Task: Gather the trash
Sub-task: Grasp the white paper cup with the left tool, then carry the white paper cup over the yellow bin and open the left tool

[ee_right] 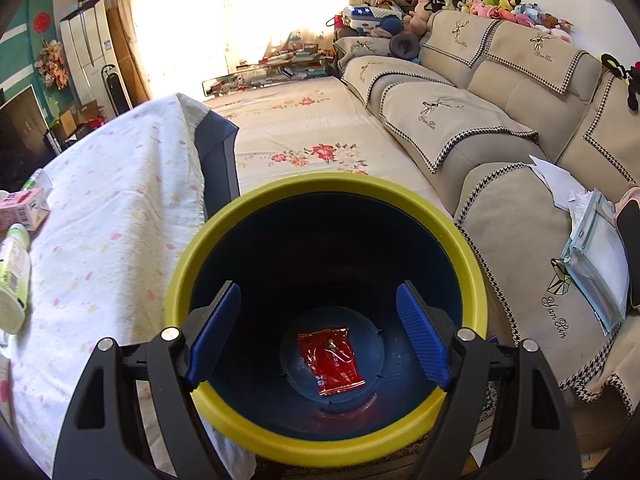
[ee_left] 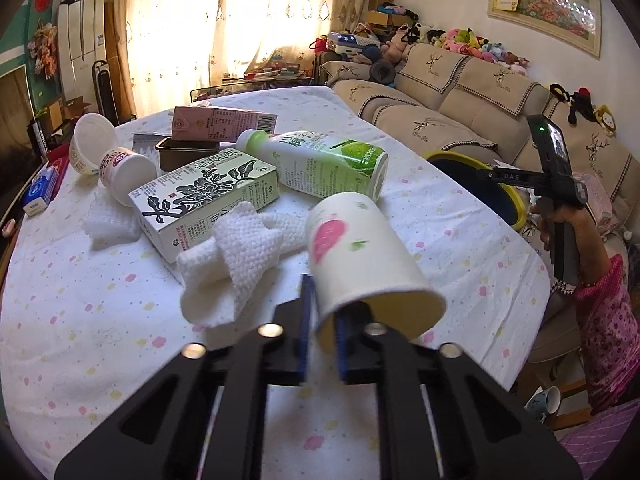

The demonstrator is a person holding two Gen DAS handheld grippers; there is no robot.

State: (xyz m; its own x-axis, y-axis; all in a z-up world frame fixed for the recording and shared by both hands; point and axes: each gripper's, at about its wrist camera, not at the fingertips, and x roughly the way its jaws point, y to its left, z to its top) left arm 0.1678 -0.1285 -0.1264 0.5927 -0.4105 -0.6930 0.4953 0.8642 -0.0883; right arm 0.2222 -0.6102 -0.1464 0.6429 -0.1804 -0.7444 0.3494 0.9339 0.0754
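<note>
The left claw (ee_left: 322,344) pinches the rim of the white paper cup (ee_left: 360,260), ready for the yellow-rimmed dark bin (ee_right: 326,320); above it, the right claw (ee_right: 318,336) hangs released.

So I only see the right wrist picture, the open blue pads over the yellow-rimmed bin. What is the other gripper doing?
Observer: The left gripper is shut on the wall of a white paper cup with a pink print, one pad inside, one outside.
Operator: Is the cup upright?
Observer: No, it is tilted, its mouth toward the camera.
Operator: Anything more to collect?
Observer: Yes, a green and white carton with a dark flower print lies beside a crumpled white paper towel.
</note>
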